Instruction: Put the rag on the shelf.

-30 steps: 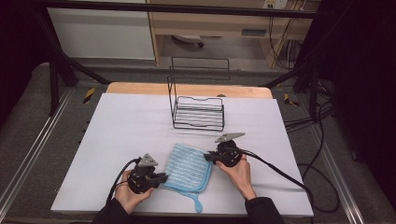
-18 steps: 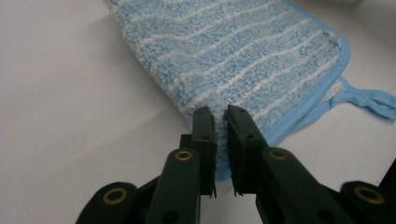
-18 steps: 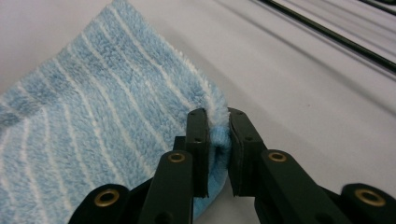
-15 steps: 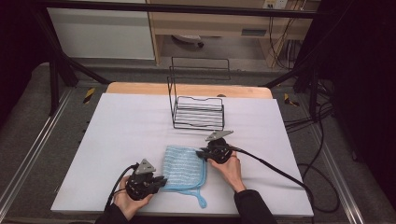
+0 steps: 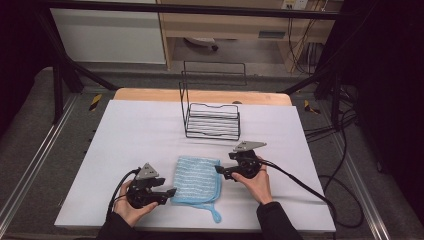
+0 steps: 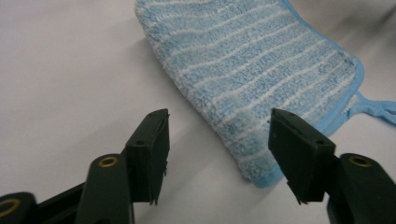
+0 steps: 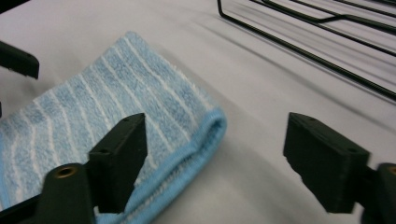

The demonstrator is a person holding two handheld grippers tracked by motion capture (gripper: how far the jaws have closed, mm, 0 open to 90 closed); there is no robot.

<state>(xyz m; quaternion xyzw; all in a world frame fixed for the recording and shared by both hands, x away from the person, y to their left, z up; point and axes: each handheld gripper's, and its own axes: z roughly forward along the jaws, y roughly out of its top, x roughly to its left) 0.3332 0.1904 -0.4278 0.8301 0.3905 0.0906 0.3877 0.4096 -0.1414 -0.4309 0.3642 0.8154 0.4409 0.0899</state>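
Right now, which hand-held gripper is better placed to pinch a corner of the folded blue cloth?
Left hand-held gripper: its open jaws already straddle the cloth's near corner. The right sits beside the fold.

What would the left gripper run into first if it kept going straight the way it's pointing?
Most likely the blue striped cloth. The left gripper has its jaws open, and the cloth's near corner lies just ahead between them, flat on the white table. How low the jaws sit is unclear.

Grey floor point(image 5: 30, 150), wooden shelving point(image 5: 225, 25) behind
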